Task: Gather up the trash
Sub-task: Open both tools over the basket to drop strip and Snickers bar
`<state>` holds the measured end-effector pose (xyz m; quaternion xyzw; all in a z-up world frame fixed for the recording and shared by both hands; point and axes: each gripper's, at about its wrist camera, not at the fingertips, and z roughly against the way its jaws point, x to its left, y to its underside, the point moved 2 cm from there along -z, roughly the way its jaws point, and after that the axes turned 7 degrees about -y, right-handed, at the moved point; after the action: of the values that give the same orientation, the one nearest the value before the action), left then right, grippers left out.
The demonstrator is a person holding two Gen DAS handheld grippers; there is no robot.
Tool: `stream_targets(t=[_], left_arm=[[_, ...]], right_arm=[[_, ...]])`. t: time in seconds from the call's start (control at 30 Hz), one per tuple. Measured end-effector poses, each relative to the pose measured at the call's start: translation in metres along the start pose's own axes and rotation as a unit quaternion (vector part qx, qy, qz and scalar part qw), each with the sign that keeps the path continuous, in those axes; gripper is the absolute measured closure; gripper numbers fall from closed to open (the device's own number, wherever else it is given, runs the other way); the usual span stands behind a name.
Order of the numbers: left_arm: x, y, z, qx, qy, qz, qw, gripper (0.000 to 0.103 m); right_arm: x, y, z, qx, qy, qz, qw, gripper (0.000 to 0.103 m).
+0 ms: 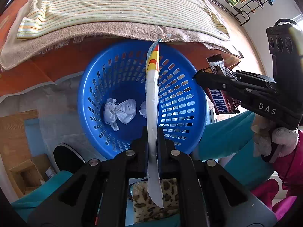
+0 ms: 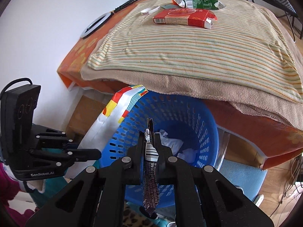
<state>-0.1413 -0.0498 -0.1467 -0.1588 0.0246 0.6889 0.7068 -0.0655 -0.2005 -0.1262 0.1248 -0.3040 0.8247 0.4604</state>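
A blue perforated basket (image 1: 185, 102) stands on the floor under the table edge, with crumpled white paper (image 1: 121, 111) at its bottom. My left gripper (image 1: 152, 141) is shut on a long silver wrapper with red and yellow print (image 1: 152, 94), held over the basket. The wrapper also shows in the right wrist view (image 2: 111, 119). My right gripper (image 2: 149, 141) is shut on a brown Snickers wrapper (image 2: 150, 155), over the basket (image 2: 204, 132) rim. In the left wrist view that gripper (image 1: 200, 73) and the Snickers wrapper (image 1: 221, 98) are at the basket's right.
On the table a striped cloth (image 2: 189, 47) lies over a beige towel (image 2: 189, 83). On it lie a red carton (image 2: 183, 18), a green torn packet (image 2: 198, 2) and a white wristband (image 2: 149, 10). A ring light (image 2: 94, 24) lies at the table's left.
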Motion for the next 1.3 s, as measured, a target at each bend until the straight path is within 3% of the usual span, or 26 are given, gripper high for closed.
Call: stream_targets(t=[0.4,0.5,0.57,0.63,0.73,0.8,0.87,1.3], left_arm=[[0.009,-0.006,-0.021,0.022,-0.009,0.017,0.9996,0.098],[0.010,-0.010,-0.022,0.020,-0.008,0.020,0.9996,0.098],[0.011,-0.011,-0.023,0.019,-0.010,0.019,0.9996,0.098],[0.010,-0.013,-0.024,0.020,-0.010,0.019,0.9996,0.098],[0.010,-0.014,-0.026,0.022,-0.011,0.020,0.9995,0.089],[0.011,-0.014,-0.028,0.023,-0.009,0.021,0.9995,0.070],[0.012,-0.014,-0.029,0.023,-0.006,0.021,0.9995,0.063],[0.013,-0.024,-0.022,0.006,-0.016,0.021,0.9996,0.063]], right_arm=[[-0.009,0.005,-0.018,0.022,0.017,-0.009,1.000,0.094],[-0.011,0.003,-0.022,0.025,0.025,-0.014,0.999,0.079],[-0.013,0.002,-0.022,0.025,0.031,-0.020,0.999,0.052],[-0.015,0.002,-0.021,0.022,0.030,-0.025,0.999,0.046],[-0.017,0.001,-0.022,0.024,0.033,-0.029,0.999,0.046],[-0.018,0.001,-0.023,0.025,0.035,-0.032,0.999,0.046],[-0.020,0.001,-0.024,0.028,0.037,-0.034,0.998,0.045],[-0.023,-0.003,-0.021,0.020,0.044,-0.041,0.998,0.038]])
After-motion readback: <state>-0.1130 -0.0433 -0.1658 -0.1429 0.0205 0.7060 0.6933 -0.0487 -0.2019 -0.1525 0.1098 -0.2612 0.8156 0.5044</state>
